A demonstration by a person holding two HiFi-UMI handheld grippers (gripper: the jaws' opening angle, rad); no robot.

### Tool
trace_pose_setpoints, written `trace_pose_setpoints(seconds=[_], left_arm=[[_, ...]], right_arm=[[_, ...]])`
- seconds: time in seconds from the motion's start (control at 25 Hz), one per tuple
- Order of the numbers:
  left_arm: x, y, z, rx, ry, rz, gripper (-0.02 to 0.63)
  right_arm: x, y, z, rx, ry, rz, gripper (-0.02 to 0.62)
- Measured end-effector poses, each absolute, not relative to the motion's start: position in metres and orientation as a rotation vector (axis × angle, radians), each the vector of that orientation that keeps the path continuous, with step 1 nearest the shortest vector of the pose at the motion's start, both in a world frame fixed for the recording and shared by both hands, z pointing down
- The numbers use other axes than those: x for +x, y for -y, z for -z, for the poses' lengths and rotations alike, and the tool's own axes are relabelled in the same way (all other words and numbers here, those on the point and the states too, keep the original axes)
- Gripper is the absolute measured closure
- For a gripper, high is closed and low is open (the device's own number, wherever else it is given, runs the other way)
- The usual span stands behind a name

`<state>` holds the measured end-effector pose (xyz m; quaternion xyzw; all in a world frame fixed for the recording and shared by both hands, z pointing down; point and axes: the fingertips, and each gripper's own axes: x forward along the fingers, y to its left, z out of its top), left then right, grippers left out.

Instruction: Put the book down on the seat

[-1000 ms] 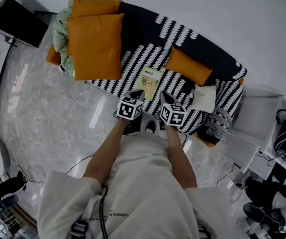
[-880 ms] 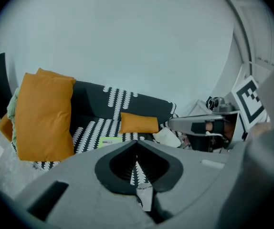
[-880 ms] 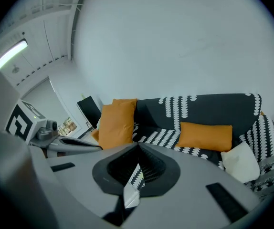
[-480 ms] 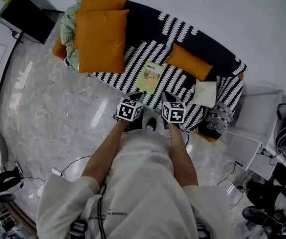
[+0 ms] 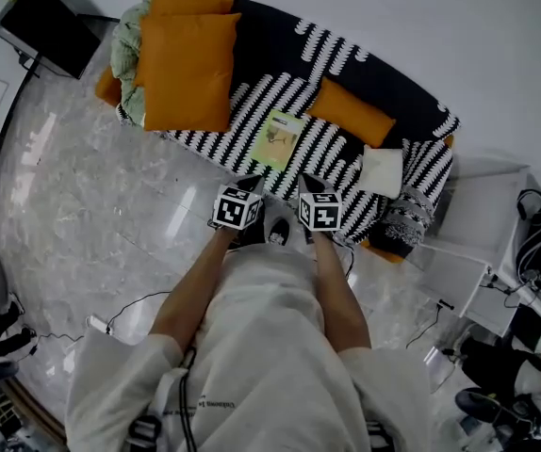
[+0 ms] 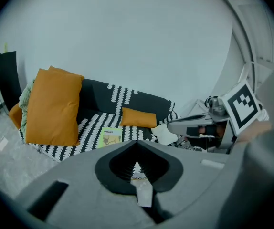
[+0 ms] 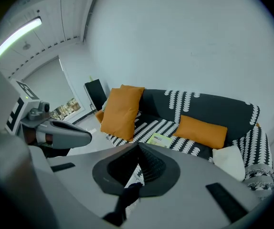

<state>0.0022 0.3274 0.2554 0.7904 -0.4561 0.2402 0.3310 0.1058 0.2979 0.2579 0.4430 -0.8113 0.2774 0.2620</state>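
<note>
A thin book with a yellow-green cover [image 5: 281, 137] lies flat on the seat of the black-and-white patterned sofa [image 5: 341, 64]; it also shows as the book [image 6: 110, 137] and the book [image 7: 162, 140] in the two gripper views. My left gripper [image 5: 252, 183] and right gripper [image 5: 306, 183] hang side by side in front of the sofa's front edge, short of the book and apart from it. Both are shut with nothing between the jaws, as seen at the left gripper [image 6: 137, 146] and the right gripper [image 7: 138, 148].
Two large orange cushions [image 5: 186, 64] lean at the sofa's left end, a small orange cushion [image 5: 351, 113] lies behind the book, and a white cushion [image 5: 382, 170] sits to its right. A black screen [image 5: 40, 26] stands far left. White furniture [image 5: 483, 219] and headphones [image 5: 534, 243] are at right.
Both grippers have drawn back a little from the sofa, so the gap to the book has grown. The book lies in the same place on the seat.
</note>
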Motion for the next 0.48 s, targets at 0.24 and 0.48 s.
trace_pose_setpoints(seconds=[0.24,0.48], left_arm=[[0.0,-0.333,-0.253,2.047,1.218,-0.559,0.606],[0.003,-0.351,-0.258,2.029,1.225,-0.569,0.606]], right_arm=[[0.105,-0.309,-0.266,1.181,2.177,-0.747,0.589],[0.11,-0.317,-0.273,1.174,2.161,-0.773,0.589]])
